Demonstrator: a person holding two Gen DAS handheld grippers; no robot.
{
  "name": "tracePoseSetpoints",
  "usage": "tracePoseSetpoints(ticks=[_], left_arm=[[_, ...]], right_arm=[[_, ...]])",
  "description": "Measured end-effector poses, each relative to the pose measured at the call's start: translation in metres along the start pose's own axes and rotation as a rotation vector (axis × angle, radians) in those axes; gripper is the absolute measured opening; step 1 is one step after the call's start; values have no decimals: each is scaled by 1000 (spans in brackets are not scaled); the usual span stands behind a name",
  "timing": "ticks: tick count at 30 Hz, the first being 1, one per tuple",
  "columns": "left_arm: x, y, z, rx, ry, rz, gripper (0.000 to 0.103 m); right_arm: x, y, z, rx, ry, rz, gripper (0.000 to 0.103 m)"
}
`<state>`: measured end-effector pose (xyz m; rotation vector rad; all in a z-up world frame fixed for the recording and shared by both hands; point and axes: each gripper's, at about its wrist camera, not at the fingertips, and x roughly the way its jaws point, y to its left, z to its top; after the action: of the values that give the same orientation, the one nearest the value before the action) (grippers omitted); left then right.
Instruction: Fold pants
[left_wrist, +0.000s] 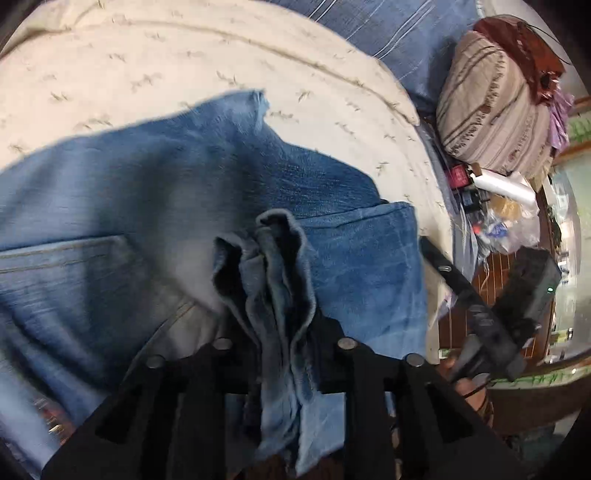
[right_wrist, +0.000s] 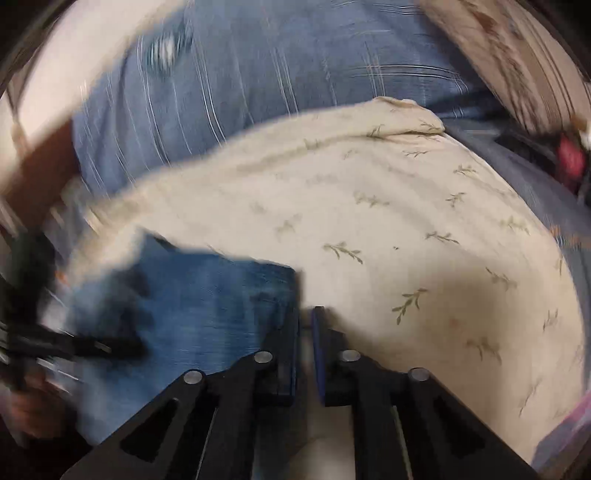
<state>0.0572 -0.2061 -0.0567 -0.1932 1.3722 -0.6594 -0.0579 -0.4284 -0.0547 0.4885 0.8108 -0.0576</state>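
While the blue jeans (left_wrist: 155, 206) are spread across the cream leaf-print blanket (left_wrist: 184, 66) on the bed, a bunched fold of their denim is seen clamped between the fingers of the left gripper (left_wrist: 280, 332). A back pocket is visible towards the left edge of that view. The right gripper (right_wrist: 306, 332) is held just beside the jeans' edge, its jaws a narrow gap apart with nothing between them. Beyond the blanket a blue striped sheet (right_wrist: 258, 74) is shown, and a striped pillow (left_wrist: 491, 107) lies at the far right corner.
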Motion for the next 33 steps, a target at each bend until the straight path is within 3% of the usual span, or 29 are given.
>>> tracePoseSetpoints(ticks=[3,4,6,7,8,9,10,11,13,15,16,19,21,23,25,26,28,31,33], left_arm=[[-25,3,-14,4,-49,-42,54],[-28,5,-20,5,-53,-55,67],[-26,4,-33,15,-46,-71,72],[-17,2,-39,35,-26,-57,72],[-8,1,-41,56,-6,-23,61],[4,-4,-41,77,19,10,47],[8,-7,-41,84,39,-2,27],[7,-11,-41,90,39,-9,27],[4,-18,-40,130,-18,17,32],[15,-17,-40,163,-42,76,39],[22,-14,-40,163,-26,71,40],[14,-12,-42,169,-33,58,40],[1,-8,-45,170,-19,13,39],[-16,-7,-43,164,-54,-31,41],[-29,-9,-31,155,-114,-20,51],[-31,-10,-22,148,-144,-12,57],[-26,-15,-10,136,-153,5,58],[-3,-19,12,115,-91,23,58],[13,-20,16,105,-56,24,56]], right_arm=[[-29,-3,-22,57,-7,88,71],[-32,-4,-31,64,2,79,73],[-21,-5,-49,81,62,59,73],[-16,-5,-55,90,86,46,64],[-5,-6,-64,101,126,52,46],[-1,-2,-67,92,142,53,14],[-10,5,-69,59,114,25,13],[-21,17,-67,0,69,-4,11],[-37,41,-69,-132,-11,-101,11],[-15,43,-80,-216,64,-219,14],[-4,38,-89,-228,108,-258,19],[-13,30,-84,-136,98,-199,27],[-33,21,-72,-57,57,-100,28],[-46,13,-59,-8,12,-44,38],[-47,8,-40,38,-28,-4,41],[-43,7,-33,50,-27,20,41],[-21,8,-17,66,-6,36,41],[13,4,-2,95,35,51,42],[30,1,4,99,52,49,49]])
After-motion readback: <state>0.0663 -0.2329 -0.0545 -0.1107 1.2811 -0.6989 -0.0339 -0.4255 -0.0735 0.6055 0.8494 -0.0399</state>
